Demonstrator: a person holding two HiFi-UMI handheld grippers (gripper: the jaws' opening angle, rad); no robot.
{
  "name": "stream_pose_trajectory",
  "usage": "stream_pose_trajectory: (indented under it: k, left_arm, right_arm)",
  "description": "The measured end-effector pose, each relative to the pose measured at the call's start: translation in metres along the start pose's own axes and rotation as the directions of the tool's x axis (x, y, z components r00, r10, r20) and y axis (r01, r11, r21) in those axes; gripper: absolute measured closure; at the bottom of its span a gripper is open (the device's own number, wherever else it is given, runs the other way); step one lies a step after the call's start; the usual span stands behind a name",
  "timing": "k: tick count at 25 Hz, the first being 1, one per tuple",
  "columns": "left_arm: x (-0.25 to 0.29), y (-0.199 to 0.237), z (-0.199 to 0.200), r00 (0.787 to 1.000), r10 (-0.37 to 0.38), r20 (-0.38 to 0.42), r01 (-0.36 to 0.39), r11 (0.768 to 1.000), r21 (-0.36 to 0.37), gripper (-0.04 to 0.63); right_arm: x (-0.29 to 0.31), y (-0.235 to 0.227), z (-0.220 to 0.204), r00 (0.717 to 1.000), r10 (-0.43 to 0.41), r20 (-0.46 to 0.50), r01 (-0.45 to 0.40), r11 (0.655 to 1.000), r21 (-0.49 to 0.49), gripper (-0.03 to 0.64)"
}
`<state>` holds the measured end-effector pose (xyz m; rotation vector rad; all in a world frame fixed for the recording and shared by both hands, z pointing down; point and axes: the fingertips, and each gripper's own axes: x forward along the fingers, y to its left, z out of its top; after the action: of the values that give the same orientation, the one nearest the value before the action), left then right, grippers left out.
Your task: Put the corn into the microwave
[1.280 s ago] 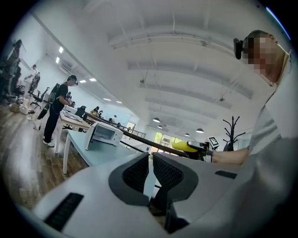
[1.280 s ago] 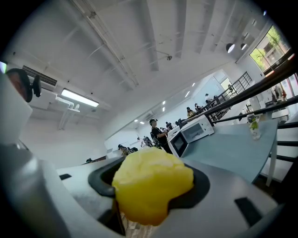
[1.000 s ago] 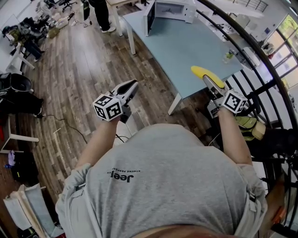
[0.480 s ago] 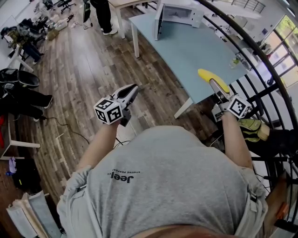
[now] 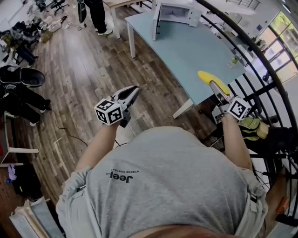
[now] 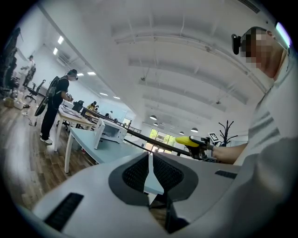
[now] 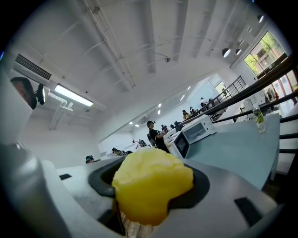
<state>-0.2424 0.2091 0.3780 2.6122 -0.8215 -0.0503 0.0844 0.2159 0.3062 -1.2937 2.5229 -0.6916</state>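
My right gripper [image 5: 215, 86] is shut on a yellow cob of corn [image 5: 208, 79], which sticks out over the near corner of the pale blue table [image 5: 186, 46]. In the right gripper view the corn [image 7: 151, 188] fills the space between the jaws. The white microwave [image 5: 174, 11] stands at the table's far end with its door swung open; it also shows as the microwave [image 7: 198, 132] ahead of the corn. My left gripper [image 5: 130, 93] hangs over the wood floor left of the table, jaws shut on nothing, pads [image 6: 139, 174] nearly touching.
A black curved railing [image 5: 260, 60] runs along the table's right side. A small glass with greenery [image 5: 234, 61] stands near the table's right edge. A person [image 5: 95, 16] stands beyond the table. Chairs and bags [image 5: 21, 88] clutter the floor at left.
The view has shifted a little toward the table; both grippers have moved slightly forward. The corn stays held in the right gripper and the left stays shut.
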Motion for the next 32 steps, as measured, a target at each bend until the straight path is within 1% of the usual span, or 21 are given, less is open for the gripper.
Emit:
stream_pose_trajectory:
  k: [4,7,9,12,15,17,20,24,27,30,32]
  left_arm:
    - [0.028,-0.006,-0.001,1.0,0.015,-0.007,-0.015,1.0,0.01,0.551]
    - [0.056,-0.013,0.005,0.999,0.044,-0.002,-0.044,0.998,0.035,0.551]
    - [0.079,-0.02,0.008,0.997,0.076,0.01,-0.076,0.997,0.034,0.551]
    - [0.119,-0.037,0.01,0.994,0.109,0.032,-0.109,0.994,0.011,0.551]
    - [0.159,-0.051,0.022,0.99,0.131,0.059,-0.132,0.991,0.022,0.551]
    - [0.18,-0.06,0.026,0.988,0.142,0.065,-0.143,0.989,0.023,0.551]
    - [0.208,-0.075,0.021,0.987,0.152,0.043,-0.154,0.988,0.034,0.551]
    - [0.239,-0.078,0.019,0.984,0.178,0.016,-0.179,0.983,0.036,0.551]
    - [0.263,-0.078,0.018,0.984,0.179,-0.003,-0.179,0.983,0.046,0.551]
    - [0.285,-0.077,0.014,0.986,0.166,-0.023,-0.165,0.985,0.045,0.551]
    - [0.297,-0.073,0.012,0.987,0.157,-0.033,-0.156,0.987,0.04,0.551]
  right_arm:
    - [-0.001,-0.029,0.013,1.0,0.021,0.004,-0.021,1.0,0.0,0.345]
    - [0.003,-0.057,0.029,0.998,0.066,0.007,-0.066,0.998,0.009,0.345]
    - [0.004,-0.081,0.039,0.995,0.099,0.004,-0.099,0.995,0.02,0.345]
    - [0.0,-0.116,0.056,0.989,0.146,-0.017,-0.146,0.989,0.02,0.345]
    - [0.0,-0.147,0.075,0.981,0.191,-0.028,-0.19,0.981,0.024,0.345]
    - [-0.004,-0.17,0.081,0.98,0.197,-0.033,-0.195,0.98,0.048,0.345]
    - [-0.02,-0.206,0.087,0.982,0.186,-0.04,-0.184,0.981,0.066,0.345]
    - [-0.024,-0.243,0.095,0.984,0.175,-0.026,-0.171,0.979,0.108,0.345]
    - [-0.021,-0.261,0.092,0.982,0.188,-0.035,-0.183,0.977,0.112,0.345]
    - [-0.018,-0.278,0.093,0.983,0.179,-0.041,-0.173,0.978,0.118,0.345]
    - [-0.014,-0.281,0.095,0.981,0.191,-0.043,-0.186,0.976,0.11,0.345]
